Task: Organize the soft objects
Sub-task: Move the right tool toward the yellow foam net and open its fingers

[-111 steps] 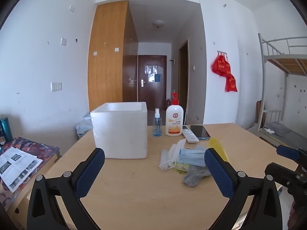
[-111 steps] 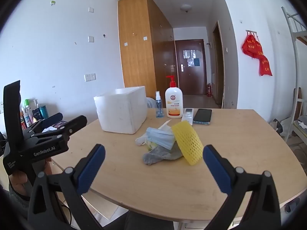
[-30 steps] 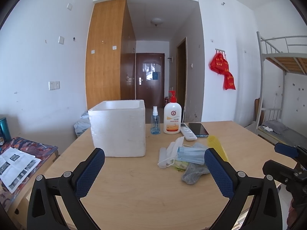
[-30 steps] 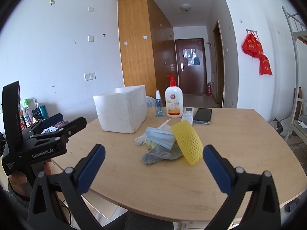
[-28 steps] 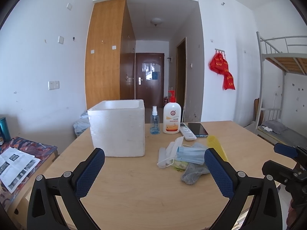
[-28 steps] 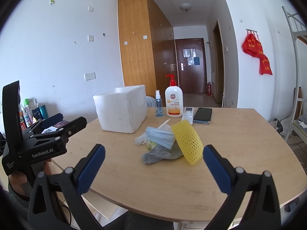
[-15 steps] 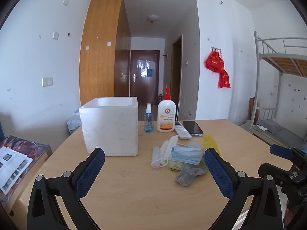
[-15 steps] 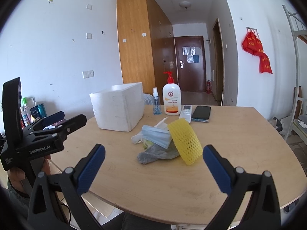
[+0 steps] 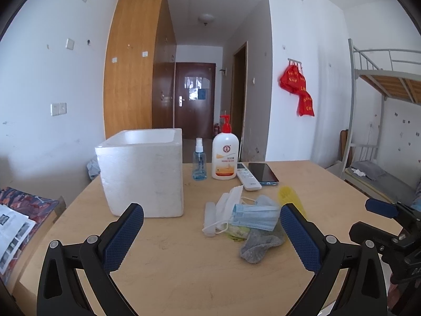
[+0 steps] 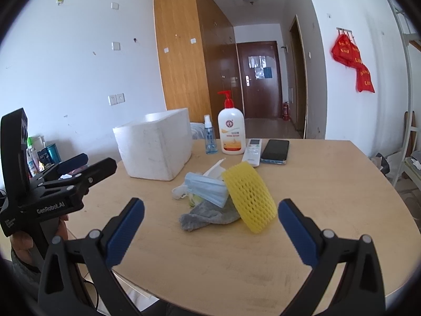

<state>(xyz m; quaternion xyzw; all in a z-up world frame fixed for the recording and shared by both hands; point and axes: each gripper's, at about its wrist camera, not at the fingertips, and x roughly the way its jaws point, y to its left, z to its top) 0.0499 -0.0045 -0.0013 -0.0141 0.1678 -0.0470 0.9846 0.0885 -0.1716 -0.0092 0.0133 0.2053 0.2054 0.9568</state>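
Tool pads on both sides stood spread wide and empty: the left tool (image 9: pixel 211 233) and the right tool (image 10: pixel 210 225) hung over the near edge of the round wooden desk (image 10: pixel 329 184). Beyond them, right of the white foam box (image 9: pixel 143 173), lay the soft heap: a blue pleated face mask (image 10: pixel 206 187) on top, a grey knitted sock (image 10: pixel 208 217) beneath it, and a yellow foam net sleeve (image 10: pixel 250 196) leaning against both. All looked light and limp; the sleeve would likely squash, so a pinch across its rim or on the sock's loose toe seemed safest. Compared with a second earlier, both cameras sat somewhat closer to the heap, which had not shifted.
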